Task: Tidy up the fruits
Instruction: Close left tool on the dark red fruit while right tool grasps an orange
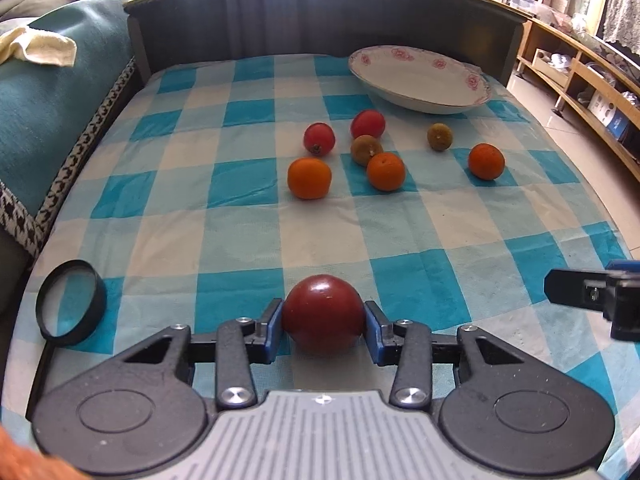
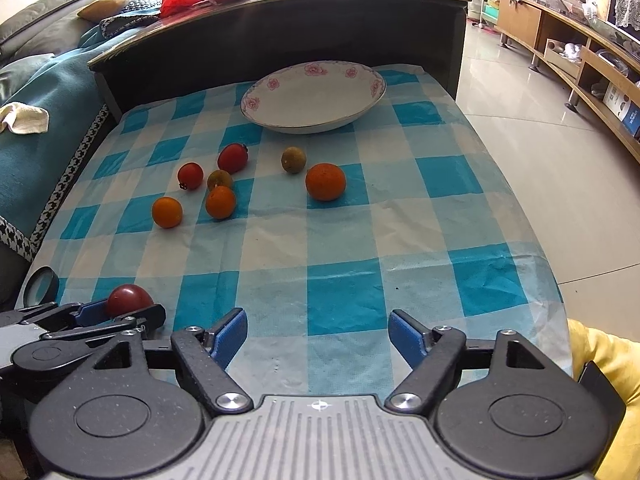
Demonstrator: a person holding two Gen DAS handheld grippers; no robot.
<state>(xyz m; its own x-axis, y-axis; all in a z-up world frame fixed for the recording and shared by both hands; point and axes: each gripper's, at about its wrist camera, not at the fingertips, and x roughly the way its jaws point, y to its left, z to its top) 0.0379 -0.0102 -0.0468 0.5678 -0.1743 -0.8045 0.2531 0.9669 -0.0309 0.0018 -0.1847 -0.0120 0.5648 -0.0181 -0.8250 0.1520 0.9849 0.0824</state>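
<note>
A dark red tomato [image 1: 323, 312] rests on the blue checked tablecloth [image 1: 240, 240] near the front edge. My left gripper [image 1: 323, 322] is shut on it, a blue pad pressing each side. Farther back lie three oranges [image 1: 309, 178], two red tomatoes [image 1: 319, 139] and two brownish-green fruits [image 1: 366, 150], all loose on the cloth. An empty white flowered plate [image 2: 316, 96] stands at the back right. My right gripper [image 2: 318, 336] is open over bare cloth, to the right of the left gripper [image 2: 120, 312], with nothing between its fingers.
A black ring with a lens [image 1: 72, 304] lies at the front left corner. A dark raised board [image 1: 320, 20] closes off the back of the table. A sofa with a teal blanket [image 1: 60, 100] is on the left. Tiled floor and wooden shelves [image 2: 580, 60] are on the right.
</note>
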